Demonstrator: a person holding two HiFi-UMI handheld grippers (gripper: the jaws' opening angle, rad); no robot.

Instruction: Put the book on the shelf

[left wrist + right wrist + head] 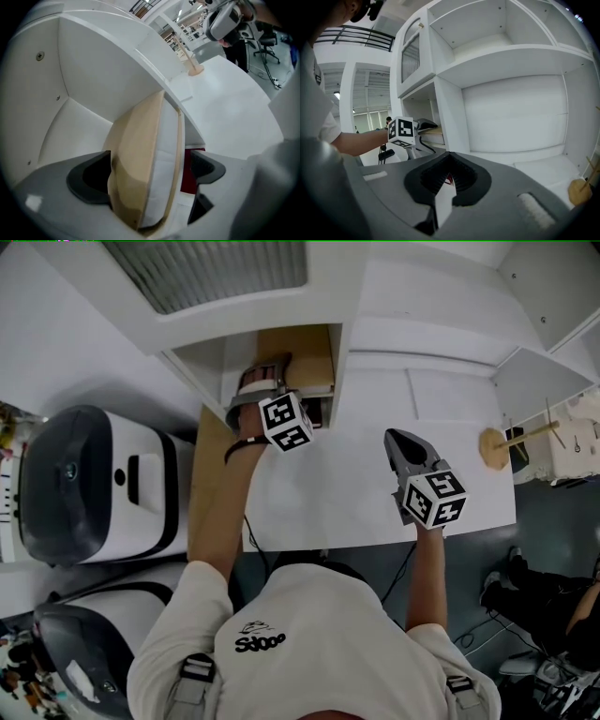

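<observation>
A tan-covered book [298, 351] with white pages stands on edge in the low compartment of the white shelf unit [375, 306]. In the left gripper view the book [140, 154] fills the space between the jaws. My left gripper [147, 174] is open wide around it, with a gap on the right side where something dark red [190, 169] shows. In the head view that left gripper [267, 382] reaches into the compartment. My right gripper [395, 440] hovers over the white tabletop to the right, jaws together and holding nothing; the right gripper [449, 161] faces the shelf unit.
Two white and dark grey machines [94, 484] stand at the left. A small wooden stand [494, 446] sits on the white table [356, 502] at the right. Higher shelf compartments [511, 117] look bare. A seated person's legs [544, 601] show at lower right.
</observation>
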